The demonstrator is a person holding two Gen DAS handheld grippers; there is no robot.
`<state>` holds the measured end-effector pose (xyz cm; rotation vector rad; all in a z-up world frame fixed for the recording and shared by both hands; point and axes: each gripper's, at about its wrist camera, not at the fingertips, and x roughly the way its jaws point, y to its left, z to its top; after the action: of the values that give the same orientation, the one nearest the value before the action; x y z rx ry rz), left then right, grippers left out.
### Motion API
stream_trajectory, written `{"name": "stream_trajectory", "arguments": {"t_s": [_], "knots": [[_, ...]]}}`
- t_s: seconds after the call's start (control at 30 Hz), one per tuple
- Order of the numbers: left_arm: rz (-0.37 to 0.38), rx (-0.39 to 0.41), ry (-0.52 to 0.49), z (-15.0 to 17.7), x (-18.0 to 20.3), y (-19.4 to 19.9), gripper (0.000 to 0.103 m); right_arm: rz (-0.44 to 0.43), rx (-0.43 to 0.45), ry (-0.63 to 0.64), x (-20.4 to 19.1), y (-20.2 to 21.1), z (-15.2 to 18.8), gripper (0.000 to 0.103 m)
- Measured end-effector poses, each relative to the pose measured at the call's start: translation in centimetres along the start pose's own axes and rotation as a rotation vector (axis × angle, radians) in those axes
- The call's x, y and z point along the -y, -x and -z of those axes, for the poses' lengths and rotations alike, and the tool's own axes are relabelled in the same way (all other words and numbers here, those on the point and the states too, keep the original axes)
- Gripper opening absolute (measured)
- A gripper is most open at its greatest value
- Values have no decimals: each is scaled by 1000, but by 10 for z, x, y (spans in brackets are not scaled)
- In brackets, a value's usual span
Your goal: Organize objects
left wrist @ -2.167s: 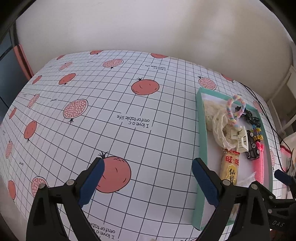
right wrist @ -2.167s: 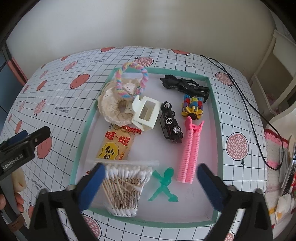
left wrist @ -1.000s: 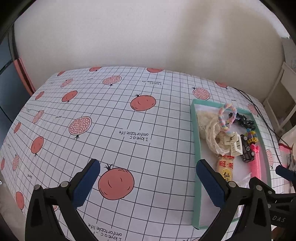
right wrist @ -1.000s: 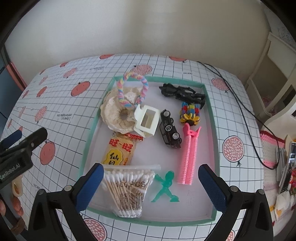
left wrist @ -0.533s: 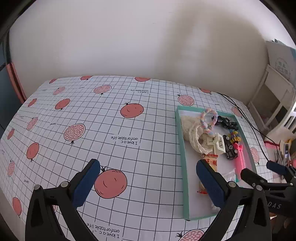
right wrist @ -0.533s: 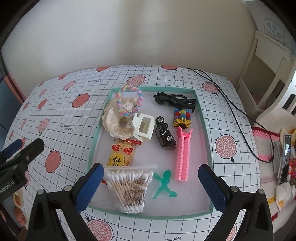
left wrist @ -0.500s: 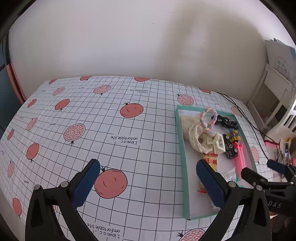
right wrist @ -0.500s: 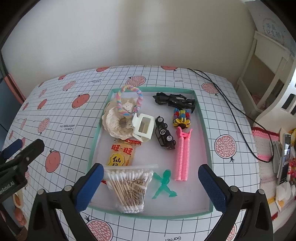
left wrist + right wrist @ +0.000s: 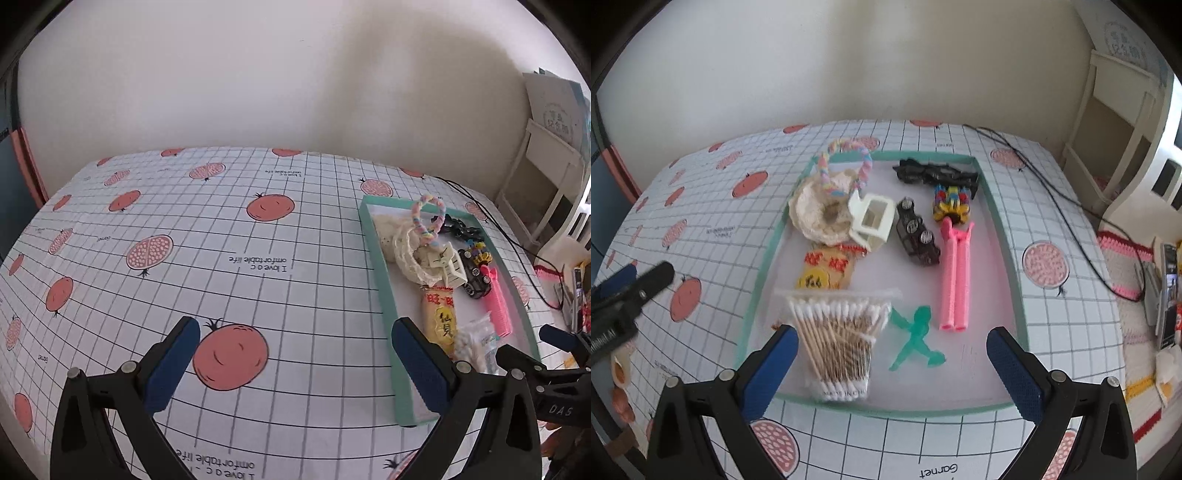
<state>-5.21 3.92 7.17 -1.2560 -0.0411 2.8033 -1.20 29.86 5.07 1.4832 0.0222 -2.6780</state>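
A teal-rimmed tray (image 9: 1007, 236) (image 9: 376, 273) holds a bag of cotton swabs (image 9: 836, 339), a green toy figure (image 9: 916, 339), a pink hair clip (image 9: 956, 273), a black toy car (image 9: 918, 236), a white claw clip (image 9: 871, 219), a snack packet (image 9: 825, 271) (image 9: 439, 319), a cream crochet piece (image 9: 816, 212), a pastel ring (image 9: 846, 166), a black clip (image 9: 936, 173) and a coloured bead toy (image 9: 951, 205). My right gripper (image 9: 892, 363) is open above the tray's near end, holding nothing. My left gripper (image 9: 295, 360) is open over the bare cloth left of the tray.
The table wears a white grid cloth (image 9: 221, 258) printed with pomegranates. A black cable (image 9: 1052, 199) runs along the table's right side. A white shelf unit (image 9: 1115, 122) stands at the right, and a wall (image 9: 258, 74) backs the table.
Both grippers have pulled back and risen, so the table and tray look smaller than 2.2 s ago. In the last half second the right view tipped slightly nearer the tray. Nothing was gripped.
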Motion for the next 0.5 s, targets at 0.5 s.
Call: {"name": "stream_trajectory", "arguments": {"t_s": [0.5], "knots": [[4,-17,-63,45,-5,-11,103,30,23,-2,2,-6,28,103]]}}
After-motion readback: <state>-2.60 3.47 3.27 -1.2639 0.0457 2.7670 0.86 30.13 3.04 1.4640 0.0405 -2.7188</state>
